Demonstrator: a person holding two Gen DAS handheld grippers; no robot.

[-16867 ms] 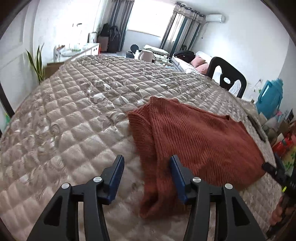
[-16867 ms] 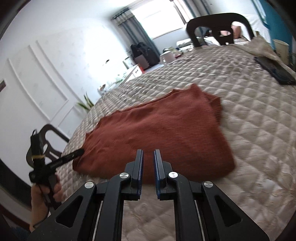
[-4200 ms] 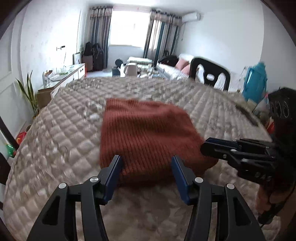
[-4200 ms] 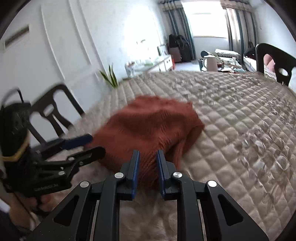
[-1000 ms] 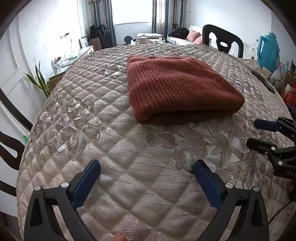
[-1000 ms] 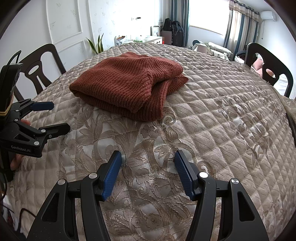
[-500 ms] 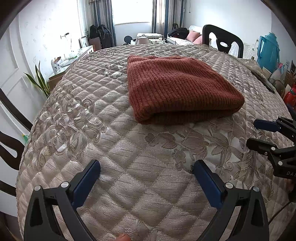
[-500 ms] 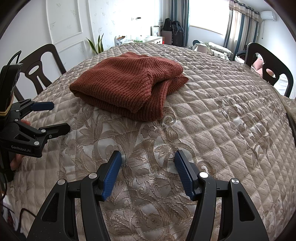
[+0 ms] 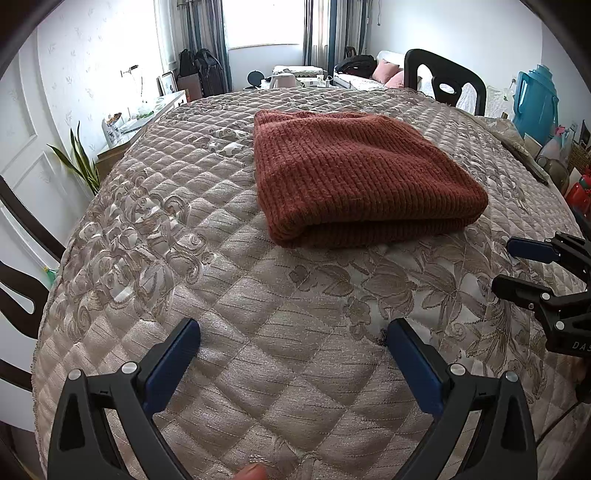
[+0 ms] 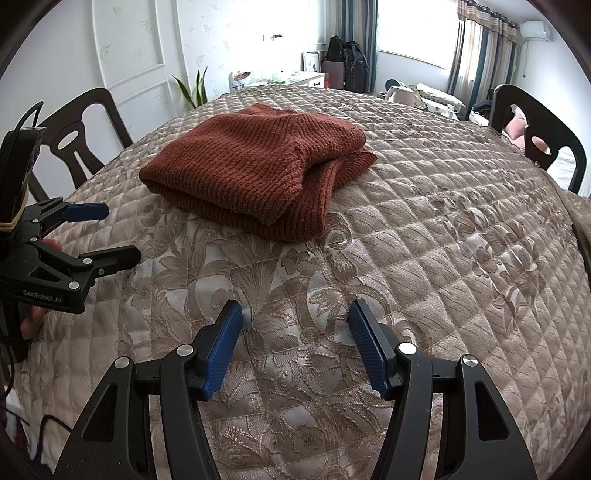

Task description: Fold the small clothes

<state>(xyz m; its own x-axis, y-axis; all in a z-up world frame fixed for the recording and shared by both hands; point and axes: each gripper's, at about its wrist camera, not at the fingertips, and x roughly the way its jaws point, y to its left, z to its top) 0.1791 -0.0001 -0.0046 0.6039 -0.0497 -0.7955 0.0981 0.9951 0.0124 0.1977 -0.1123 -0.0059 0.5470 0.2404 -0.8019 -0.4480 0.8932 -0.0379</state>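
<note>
A: Where is the garment?

B: A rust-red knitted sweater [image 9: 354,173] lies folded into a thick rectangular bundle on a beige quilted cover [image 9: 207,266] with a floral pattern. In the left wrist view it sits at about 12 o'clock, well ahead of the tool. In the right wrist view the same sweater [image 10: 255,162] is at about 11 o'clock, with its layered open edges facing the camera.

A: What are the tongs doing?

B: The left gripper [image 9: 293,334] has its blue-padded fingers spread wide, hovering above bare quilt with nothing between them. The right gripper [image 10: 295,317] is also spread apart and empty, above the floral patch of the cover. Each tool appears in the other's view: the right one at 3 o'clock in the left view, the left one at 9 o'clock in the right view, both apart from the sweater.

A: Anything around the bed?

B: A dark chair [image 10: 92,125] stands at 10 o'clock in the right view, another chair [image 9: 443,79] at 1 o'clock in the left view. A bright window [image 9: 264,22] with curtains is at 12 o'clock, and a green plant [image 9: 79,162] at 9 o'clock.
</note>
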